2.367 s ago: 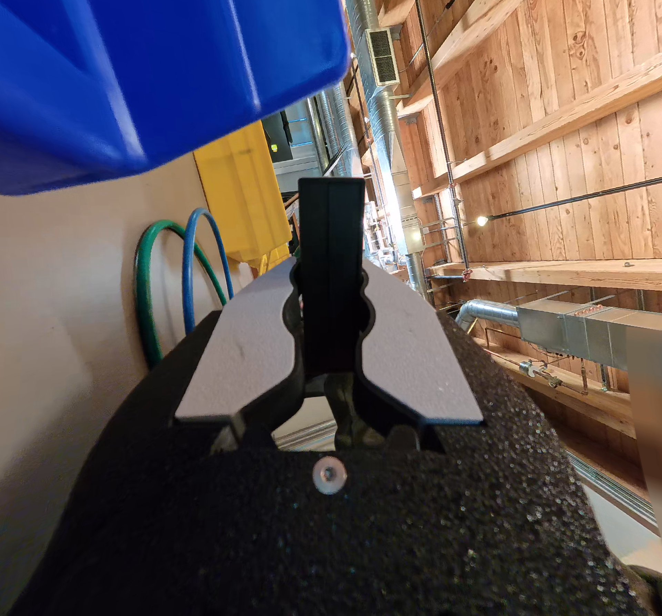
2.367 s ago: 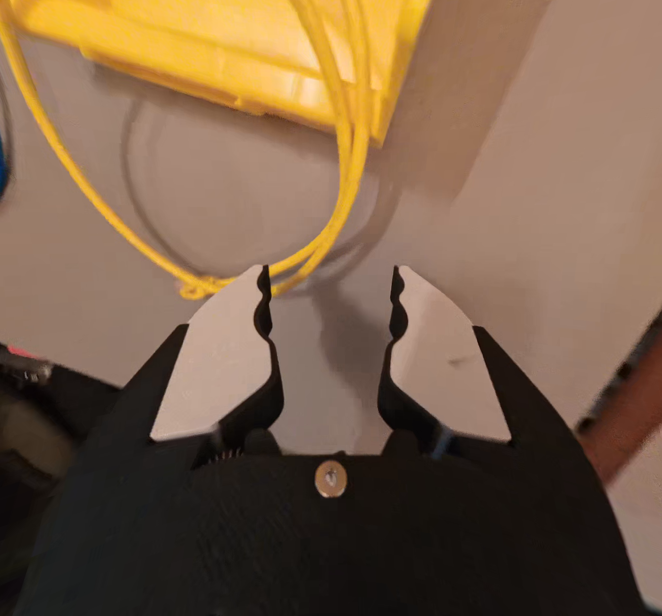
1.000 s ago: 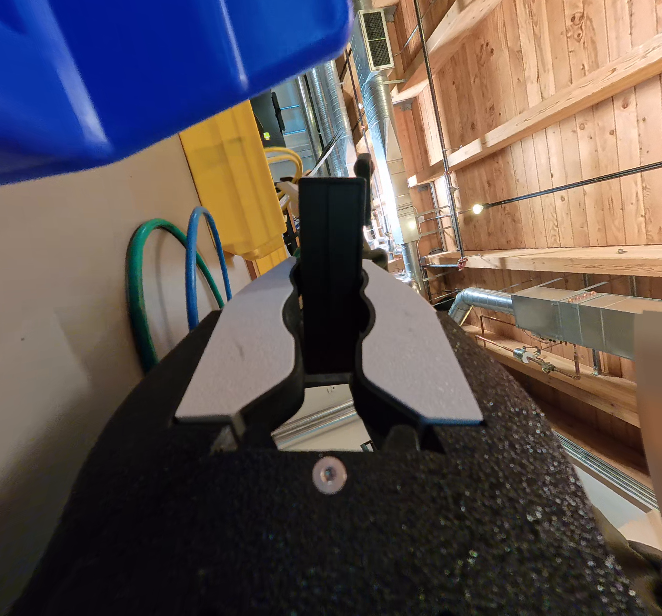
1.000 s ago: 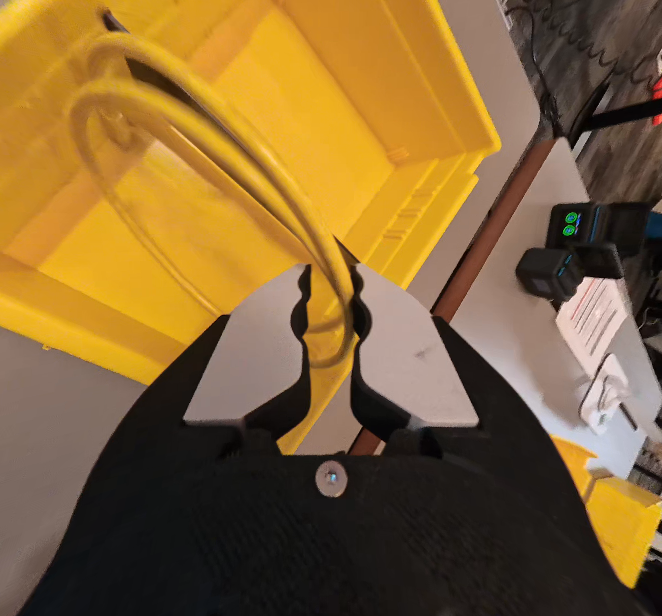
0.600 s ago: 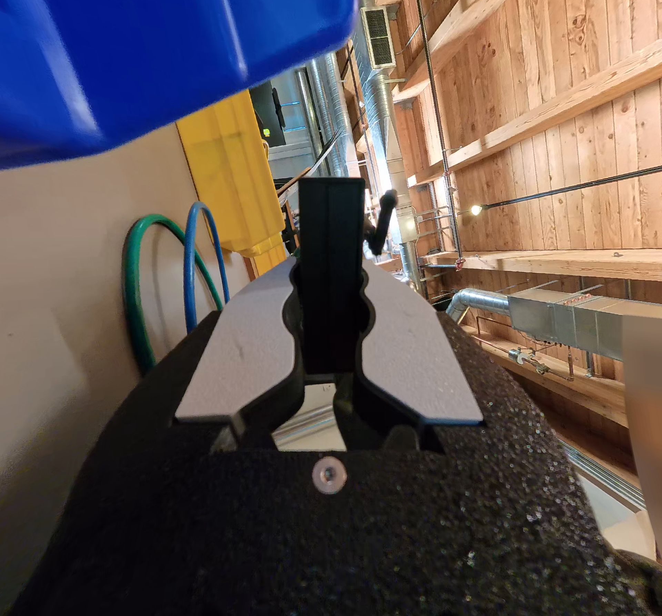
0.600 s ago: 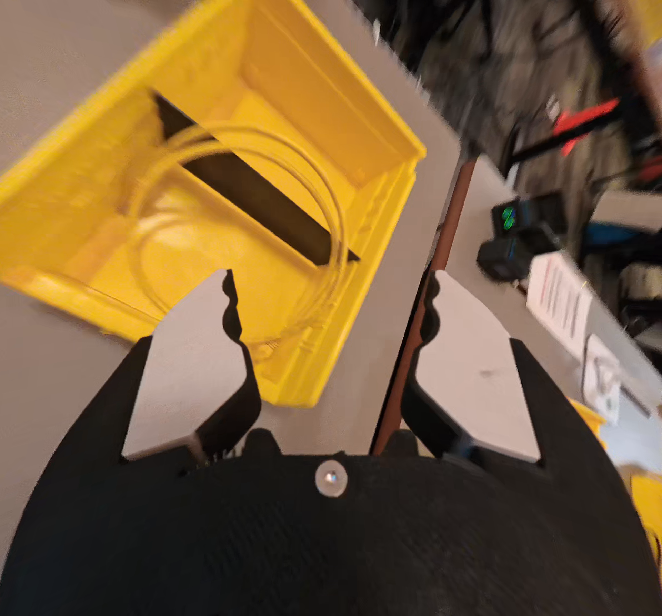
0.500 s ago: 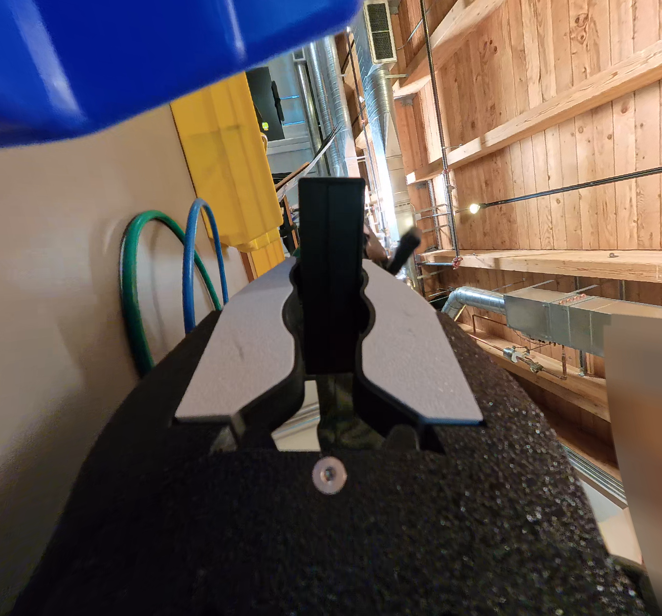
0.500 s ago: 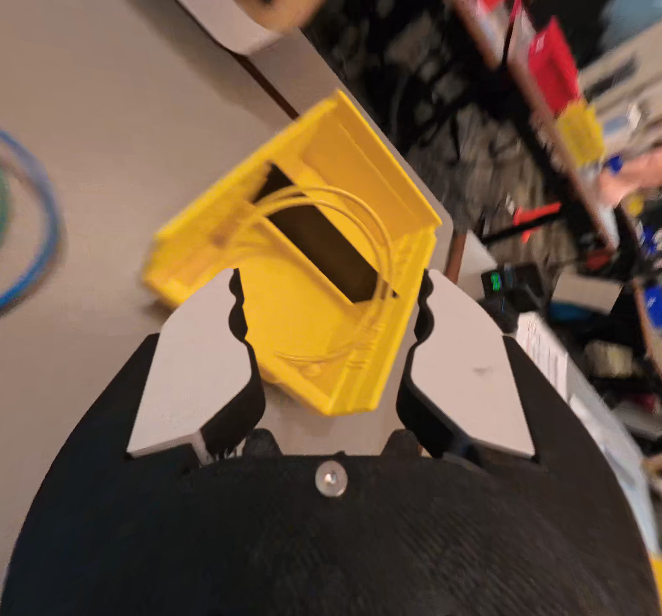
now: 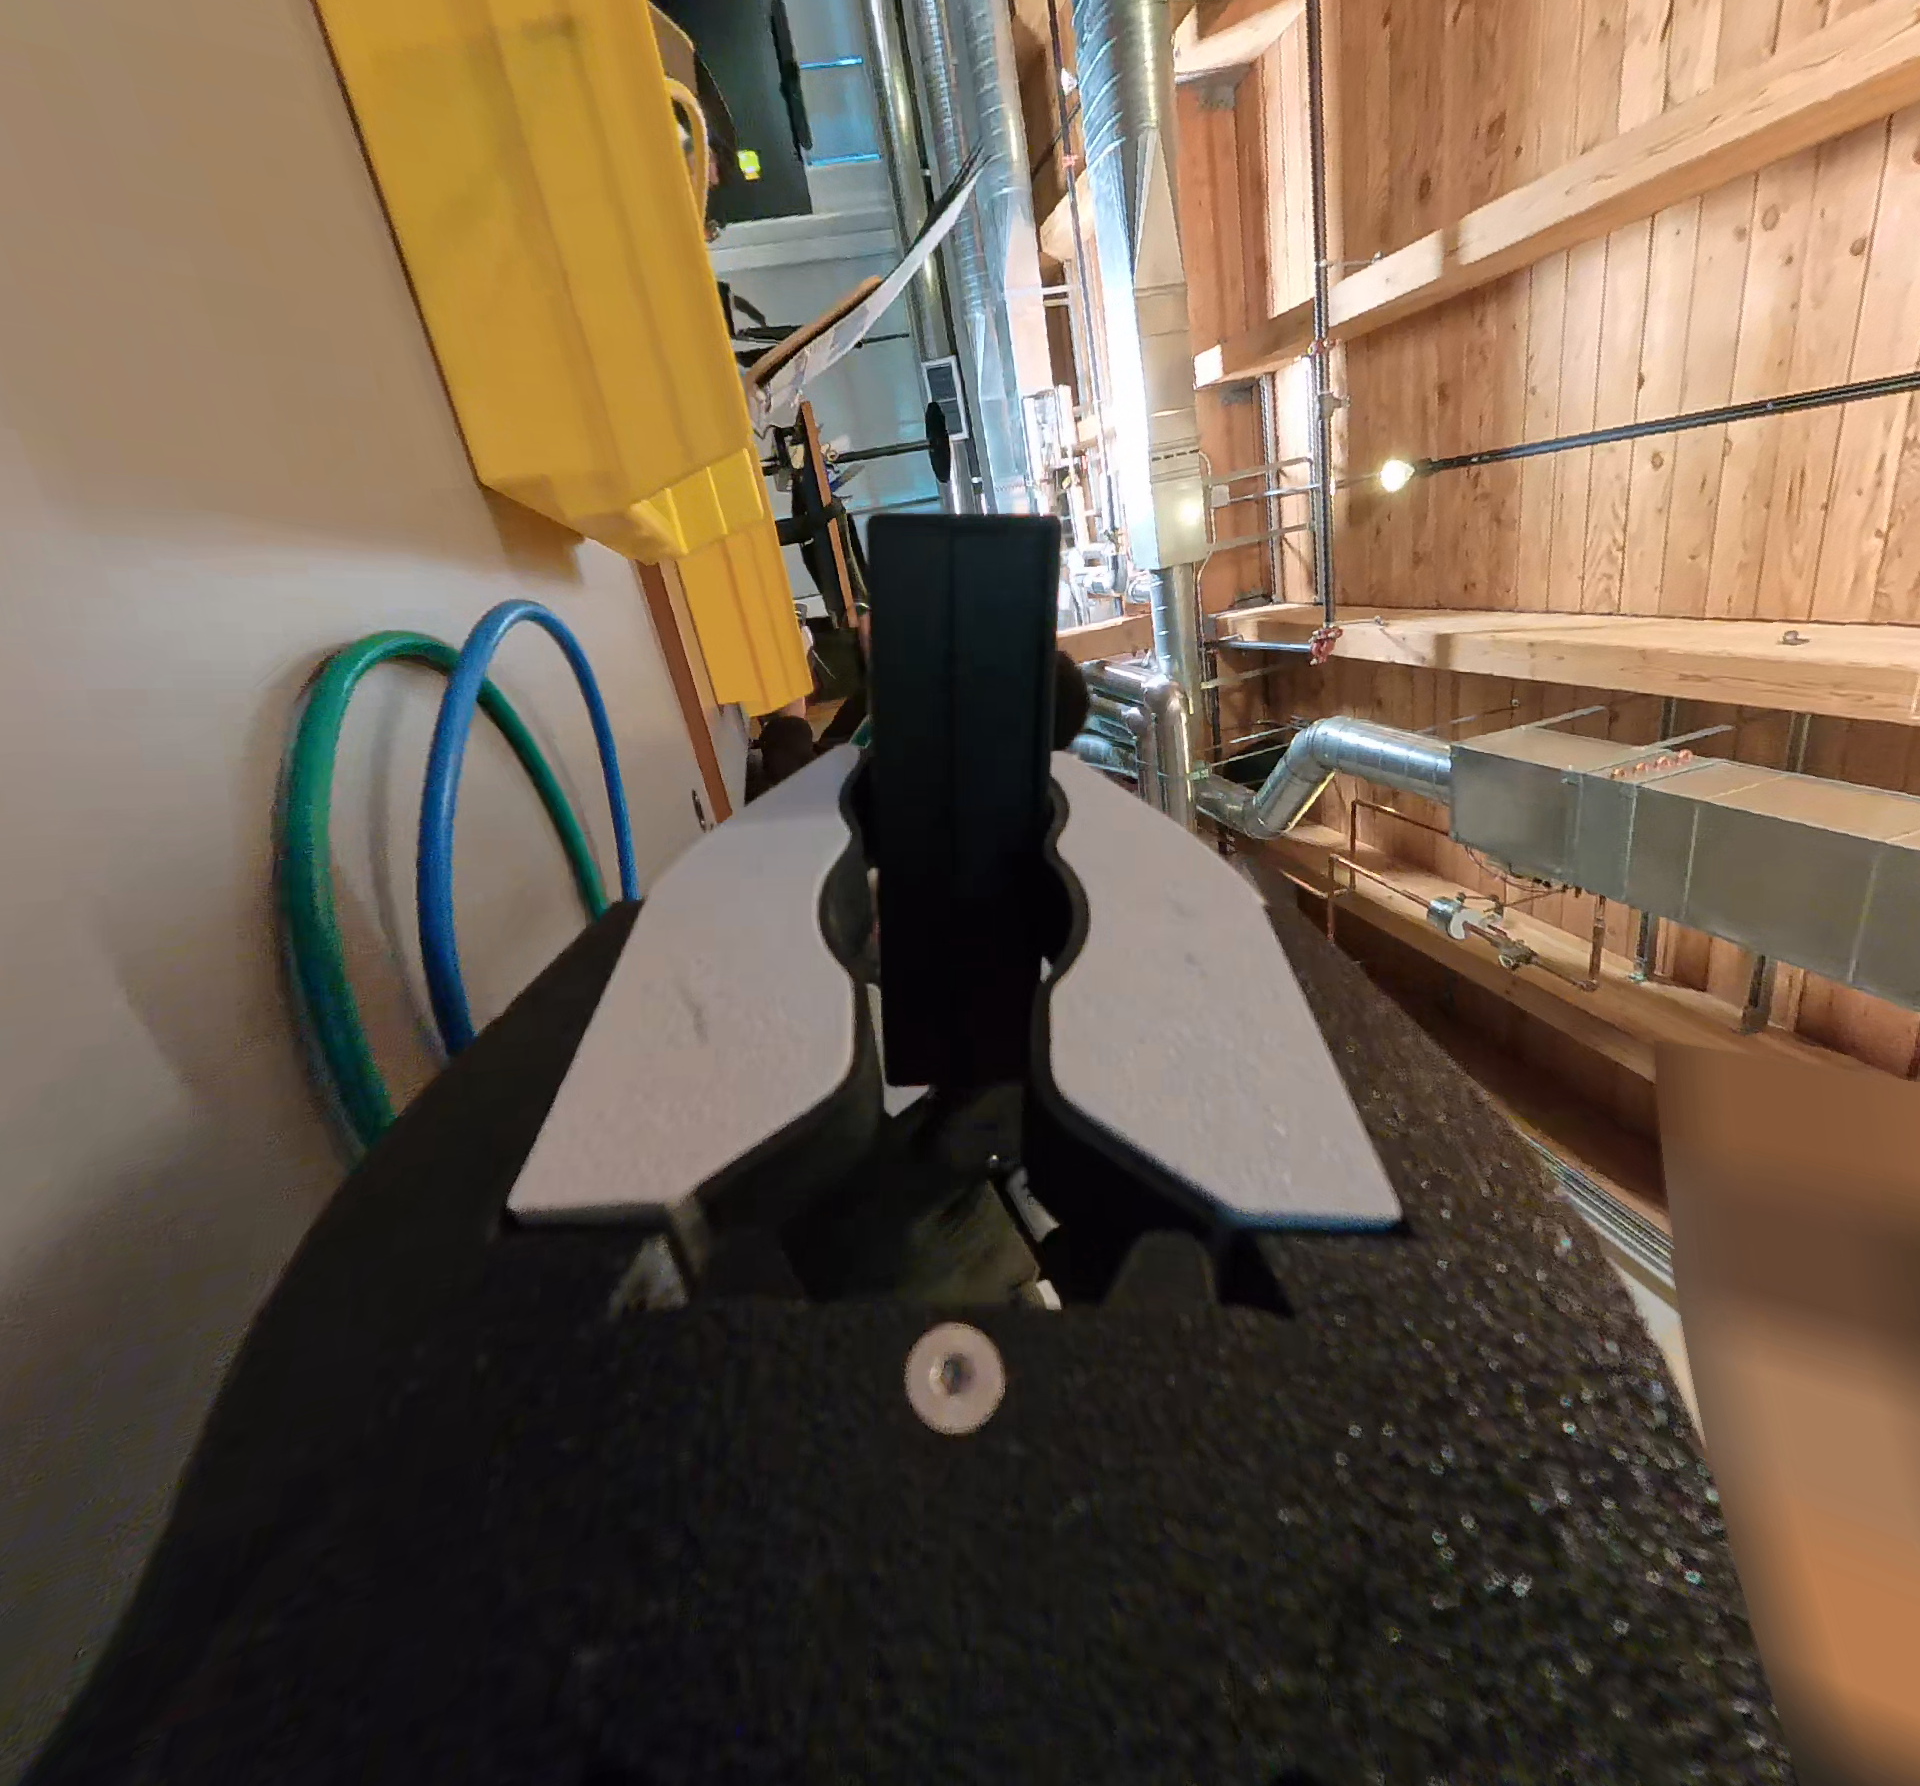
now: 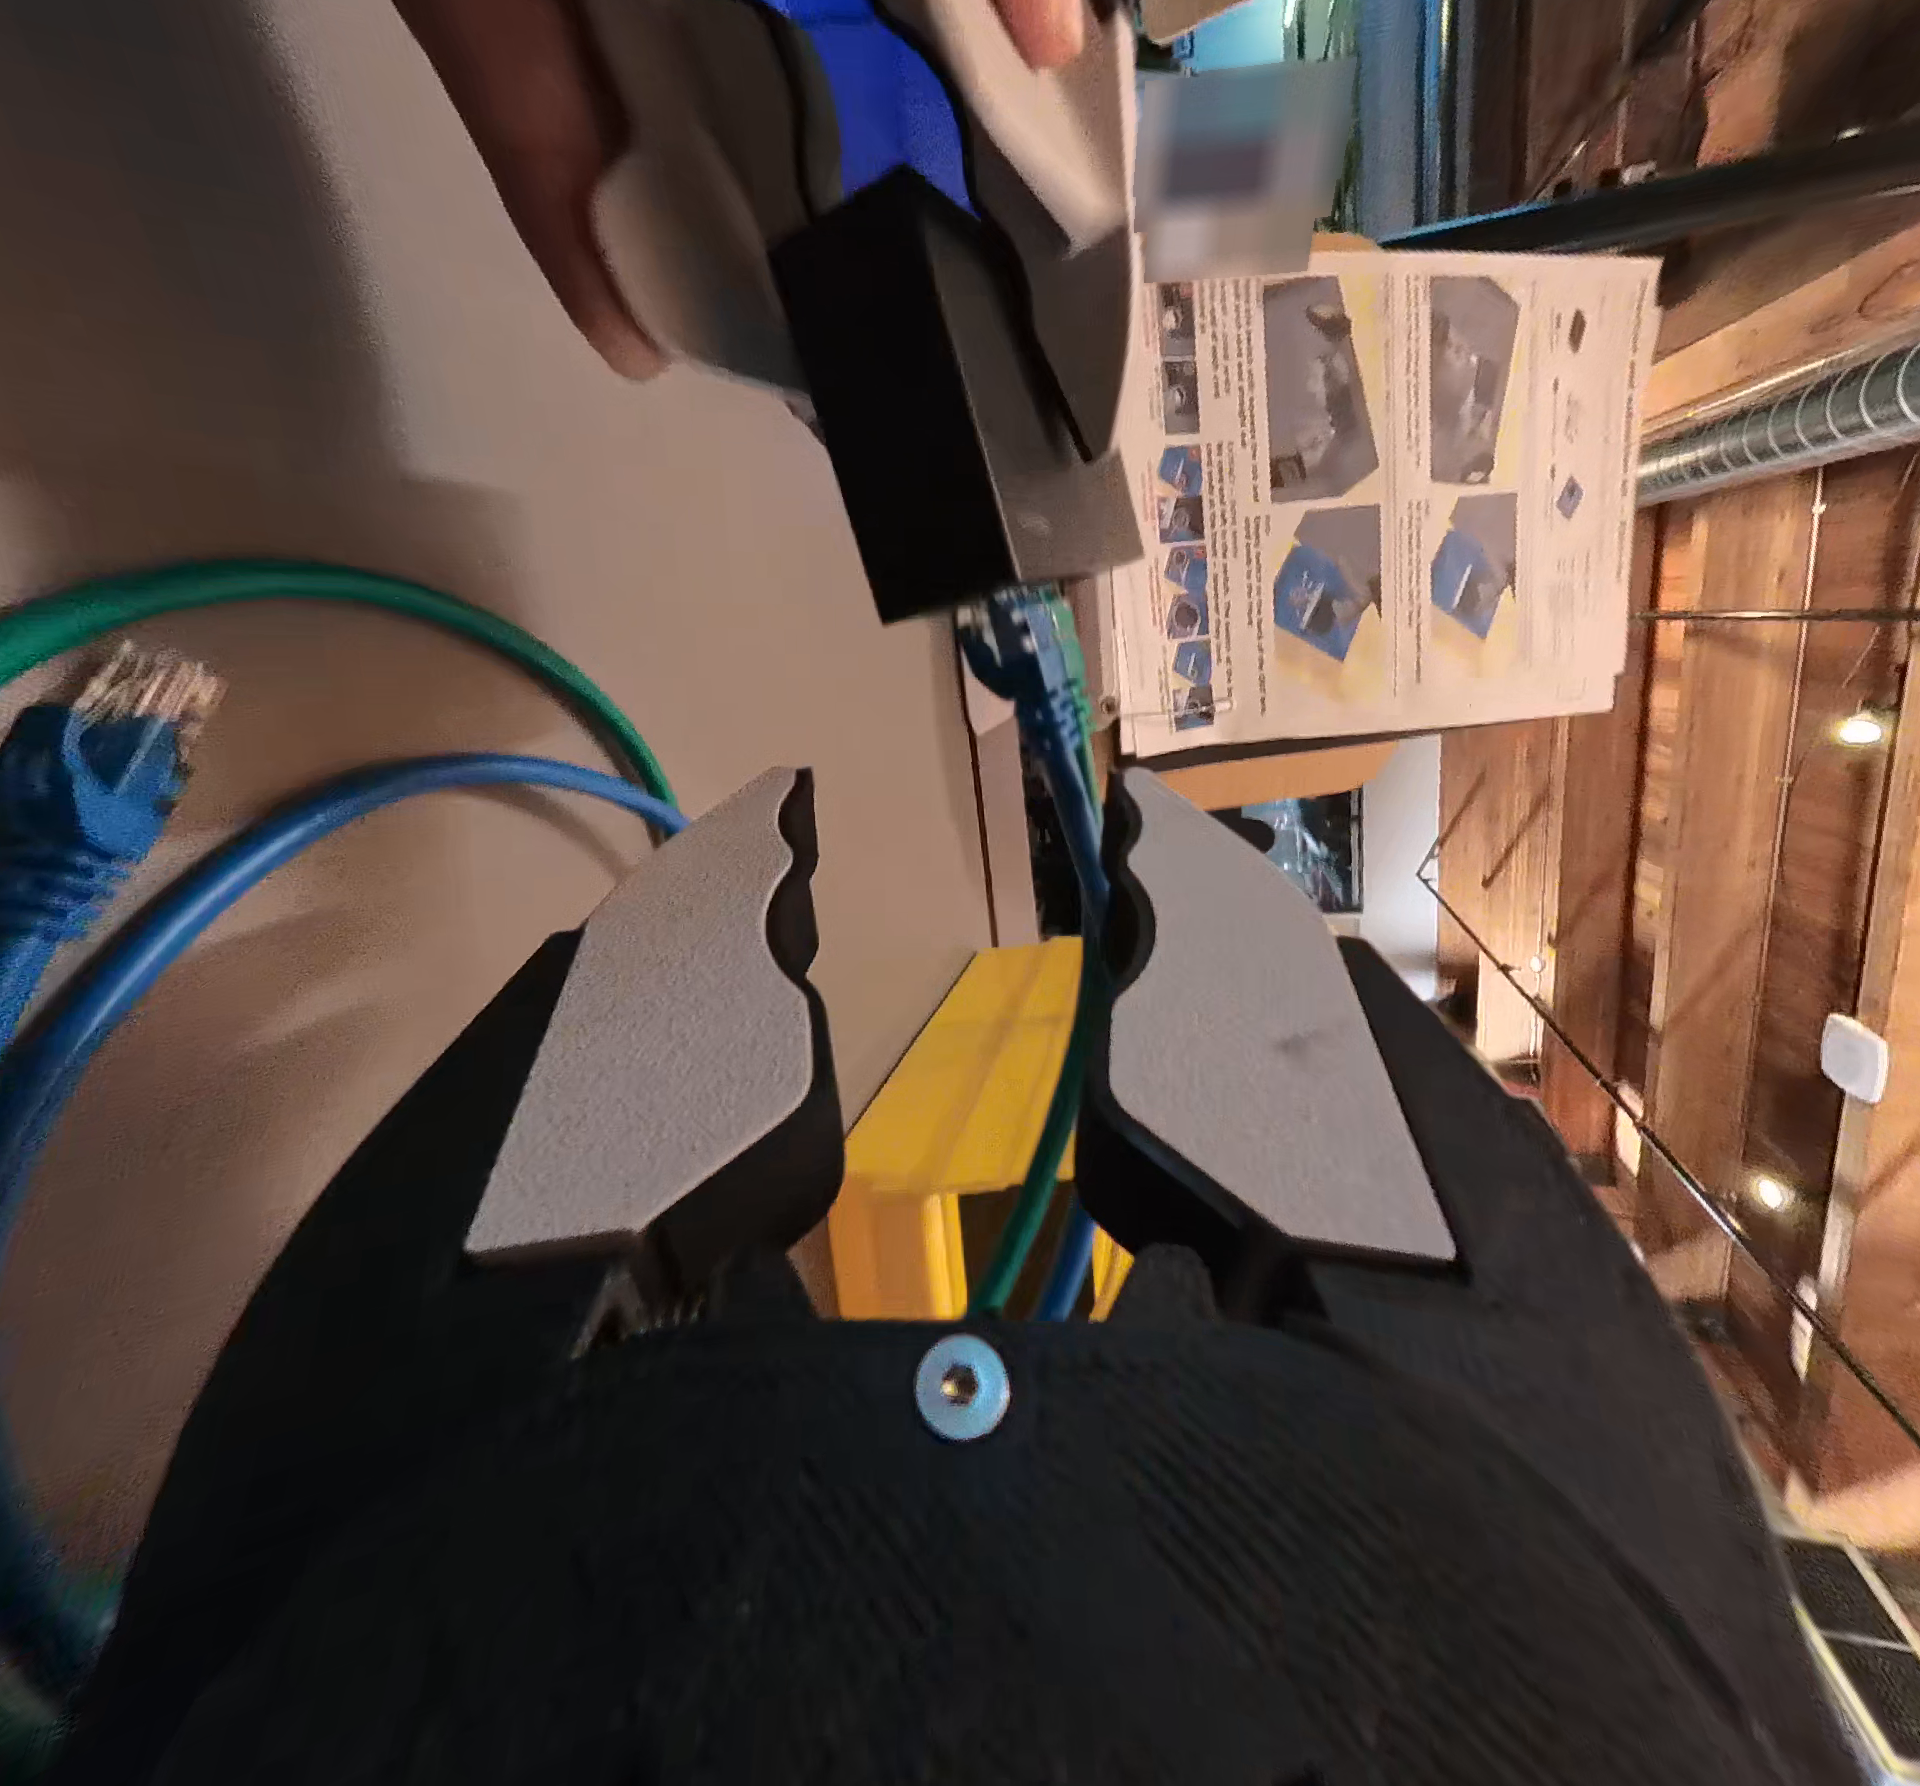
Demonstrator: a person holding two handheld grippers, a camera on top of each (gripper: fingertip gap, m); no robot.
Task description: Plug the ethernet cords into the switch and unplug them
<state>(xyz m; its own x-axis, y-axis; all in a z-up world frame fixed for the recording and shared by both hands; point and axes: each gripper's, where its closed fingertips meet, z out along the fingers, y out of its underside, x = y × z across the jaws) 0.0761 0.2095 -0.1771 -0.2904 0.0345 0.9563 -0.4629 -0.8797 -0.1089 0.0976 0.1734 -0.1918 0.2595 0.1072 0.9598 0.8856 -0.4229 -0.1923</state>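
My left gripper (image 9: 961,780) is shut on the black switch (image 9: 961,656), which stands up between its grey fingers. A green cord (image 9: 312,863) and a blue cord (image 9: 442,801) loop on the beige table beside it. In the right wrist view the switch (image 10: 914,406) hangs in the other gripper's fingers (image 10: 1049,178), with a blue plug (image 10: 1013,656) and a green one seated in its lower end. My right gripper (image 10: 956,801) is open just below those plugs. The blue cord (image 10: 1075,832) and the green cord (image 10: 1049,1165) run down between its fingers, close to the right one. A loose blue plug (image 10: 94,770) lies at the left.
A yellow bin (image 9: 540,230) sits on the table (image 9: 156,489) ahead of the left gripper, and shows behind the right gripper (image 10: 977,1092). A hand (image 10: 520,74) holds the left tool. A printed sheet (image 10: 1382,510) hangs beyond. A blue bin (image 10: 862,74) is behind the switch.
My right gripper dropped the yellow cord into the yellow bin, opened, and swung round to the switch's plugs. The left gripper kept hold of the switch and shifted; the blue bin left its view.
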